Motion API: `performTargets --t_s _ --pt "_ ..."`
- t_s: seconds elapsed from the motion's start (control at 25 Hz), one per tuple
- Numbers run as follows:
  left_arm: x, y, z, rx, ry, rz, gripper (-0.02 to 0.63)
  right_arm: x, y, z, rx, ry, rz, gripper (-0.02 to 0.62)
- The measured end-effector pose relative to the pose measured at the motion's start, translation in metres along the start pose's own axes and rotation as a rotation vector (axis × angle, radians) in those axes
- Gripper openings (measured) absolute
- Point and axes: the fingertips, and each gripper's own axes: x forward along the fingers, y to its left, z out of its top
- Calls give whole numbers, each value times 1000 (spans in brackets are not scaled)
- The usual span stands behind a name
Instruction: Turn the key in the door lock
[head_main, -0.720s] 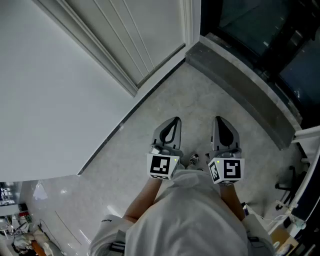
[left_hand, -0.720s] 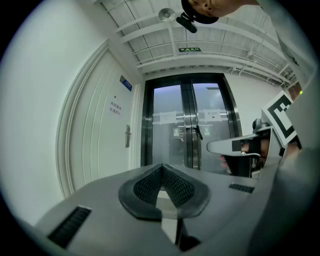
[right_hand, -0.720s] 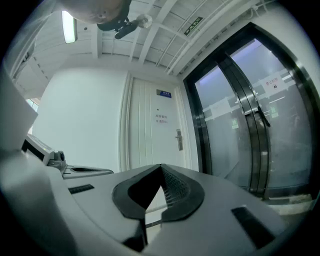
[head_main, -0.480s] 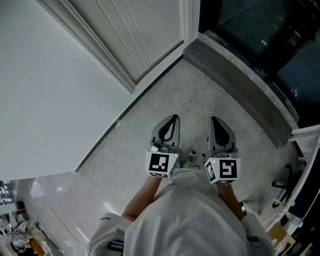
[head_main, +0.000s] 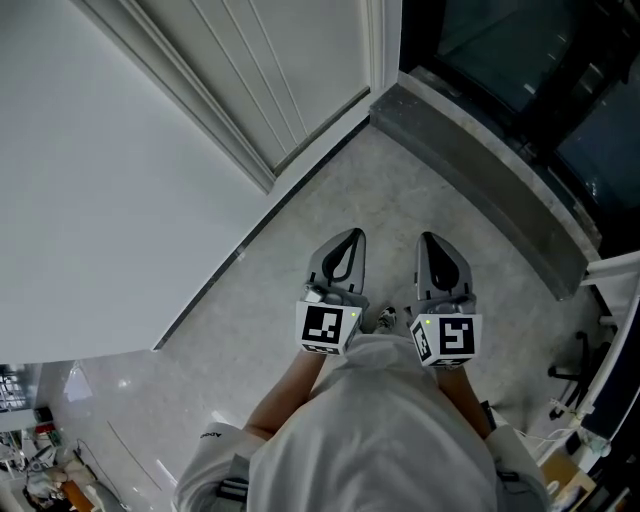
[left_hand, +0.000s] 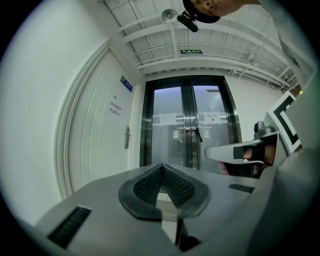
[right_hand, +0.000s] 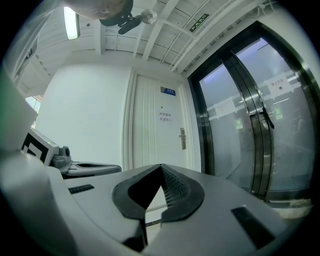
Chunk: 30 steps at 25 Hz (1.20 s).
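Left claw is holding its jaws together on nothing, and right claw is keeping its jaws pressed together too, empty. Lock plate with its handle is sitting on the white door at about 1 o'clock from the right claw's tips, well apart from both claws; it is showing too small to tell what is in the keyhole. Glass double doors are standing at 12 o'clock ahead of the left claw. Both claws are hanging side by side over the pale floor, with a grey threshold lying at 1 o'clock of them in the head view
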Motion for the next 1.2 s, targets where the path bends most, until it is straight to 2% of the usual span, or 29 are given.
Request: performTargets --t_s 0.28,0.44,0.72,1.0,1.2 --pt "6 -6 2 -3 -3 3 9 6 -16 1 42 -27 -5 2" --pt "15 -15 7 23 -19 -6 9 6 -25 2 51 -42 13 2" --pt "22 -27 0 14 -20 36 9 0 -45 -3 54 -39 20 2" --pt "44 -24 -3 17 -8 39 9 18 -61 -7 56 -37 18 2" --pt "71 -3 -14 -10 14 44 9 48 -67 -16 55 -7 10 2"
